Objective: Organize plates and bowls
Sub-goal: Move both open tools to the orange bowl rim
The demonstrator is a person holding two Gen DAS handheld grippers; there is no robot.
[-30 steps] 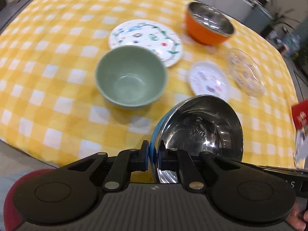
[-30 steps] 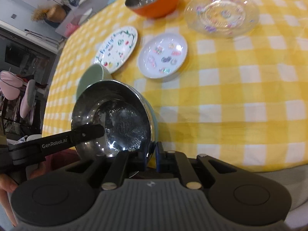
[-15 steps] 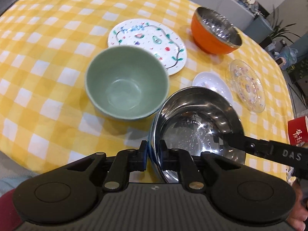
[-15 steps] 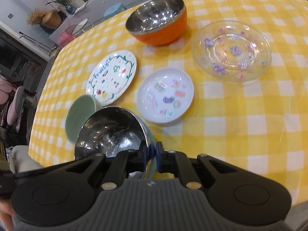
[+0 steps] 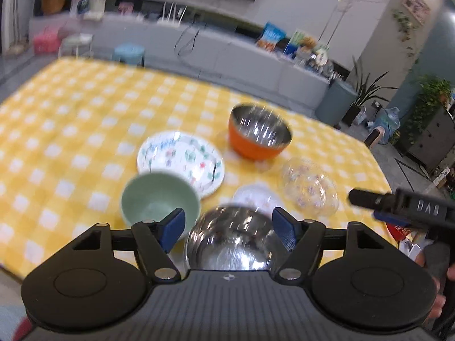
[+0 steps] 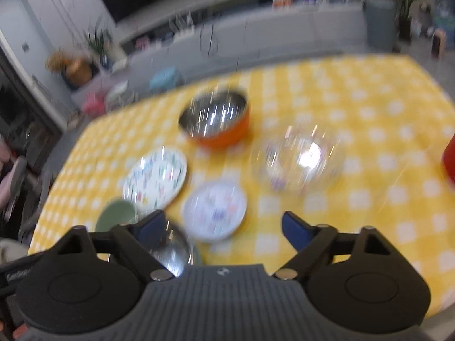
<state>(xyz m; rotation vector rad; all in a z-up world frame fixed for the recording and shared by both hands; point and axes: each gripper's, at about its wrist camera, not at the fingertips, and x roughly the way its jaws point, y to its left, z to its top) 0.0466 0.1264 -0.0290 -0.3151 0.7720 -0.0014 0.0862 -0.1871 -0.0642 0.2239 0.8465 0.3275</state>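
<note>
Release step: the left gripper [image 5: 228, 228] and right gripper [image 6: 220, 227] both stand wide apart, holding nothing; their jaws have just been opening. The steel bowl [image 5: 233, 238] sits on the yellow checked tablecloth [image 5: 71, 130] just below the left gripper's fingers, untouched. A second ago each gripper pinched its rim; now both are lifted clear. Judged next: pick another bowl, likely the green bowl [image 5: 159, 199] just left of it, for stacking.
</note>
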